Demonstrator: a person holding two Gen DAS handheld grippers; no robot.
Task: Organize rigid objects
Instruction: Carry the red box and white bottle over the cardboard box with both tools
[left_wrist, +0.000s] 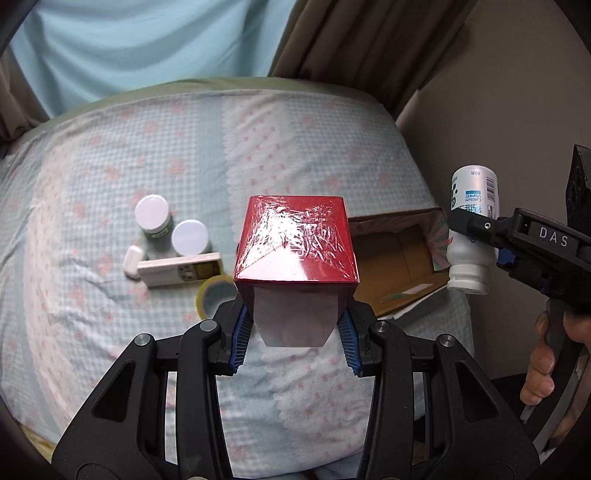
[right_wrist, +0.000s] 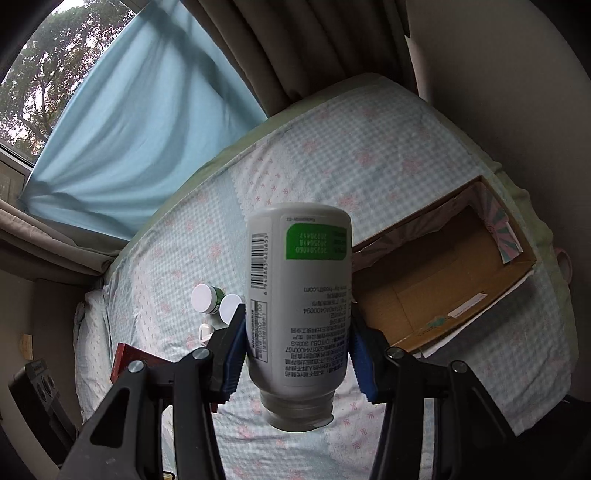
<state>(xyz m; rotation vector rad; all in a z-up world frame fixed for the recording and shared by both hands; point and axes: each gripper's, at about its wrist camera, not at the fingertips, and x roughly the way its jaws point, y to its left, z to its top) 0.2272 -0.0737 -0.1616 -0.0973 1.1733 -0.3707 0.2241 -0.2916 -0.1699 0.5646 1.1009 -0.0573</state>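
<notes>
Red box, wrapped in shiny film, sits clamped between the blue pads of the left gripper, held above the bed. At about 3 o'clock from it in the left wrist view, the right gripper grips a white bottle upside down, cap toward the floor; the right wrist view shows that bottle pinched at its lower half between the right gripper's pads. Beyond the red box, at 9 to 10 o'clock, a tape roll, a white remote, a small white case and two white-lidded jars lie close together on the checked sheet. At 2 o'clock from the box, an open cardboard box rests near the bed's edge. Farther back hang a blue curtain and brown drapes.
</notes>
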